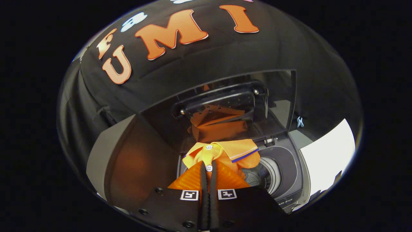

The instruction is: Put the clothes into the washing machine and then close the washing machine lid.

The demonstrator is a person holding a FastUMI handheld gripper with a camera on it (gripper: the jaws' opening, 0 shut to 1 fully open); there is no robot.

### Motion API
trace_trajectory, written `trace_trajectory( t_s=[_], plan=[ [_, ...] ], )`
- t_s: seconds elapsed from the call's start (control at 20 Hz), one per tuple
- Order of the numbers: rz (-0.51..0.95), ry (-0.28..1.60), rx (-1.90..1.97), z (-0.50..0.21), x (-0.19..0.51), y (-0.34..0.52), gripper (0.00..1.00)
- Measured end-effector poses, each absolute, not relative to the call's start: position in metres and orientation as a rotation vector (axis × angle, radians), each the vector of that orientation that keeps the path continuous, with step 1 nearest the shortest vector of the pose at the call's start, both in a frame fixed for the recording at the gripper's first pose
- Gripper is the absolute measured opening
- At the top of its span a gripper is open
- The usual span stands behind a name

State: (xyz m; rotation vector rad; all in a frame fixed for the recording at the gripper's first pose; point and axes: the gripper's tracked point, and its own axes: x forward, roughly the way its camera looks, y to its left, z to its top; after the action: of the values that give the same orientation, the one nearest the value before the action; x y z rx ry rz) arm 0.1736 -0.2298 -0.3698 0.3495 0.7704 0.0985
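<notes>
Over the washing machine (lid up), tongs pinch shirt.

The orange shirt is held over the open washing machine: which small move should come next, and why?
Probably lower the orange shirt a little further into the drum before opening. The gripper is shut on the shirt's button placket, and the cloth hangs above the drum's mouth, with the collar spread over its near rim. The lid stands raised behind, so nothing blocks the way down.

Dim, fisheye-warped booth; orange glare reflects in the raised lid, sharp focus throughout.
</notes>
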Motion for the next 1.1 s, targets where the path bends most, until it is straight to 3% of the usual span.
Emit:
trace_trajectory(
  t_s=[0.6, 1.1],
  plan=[
    [0.039, 0.944, 0.303, -0.509, 0.165, -0.255, 0.08],
    [0.023, 1.075, 0.242, -0.582, 0.145, -0.256, 0.08]
  ],
)
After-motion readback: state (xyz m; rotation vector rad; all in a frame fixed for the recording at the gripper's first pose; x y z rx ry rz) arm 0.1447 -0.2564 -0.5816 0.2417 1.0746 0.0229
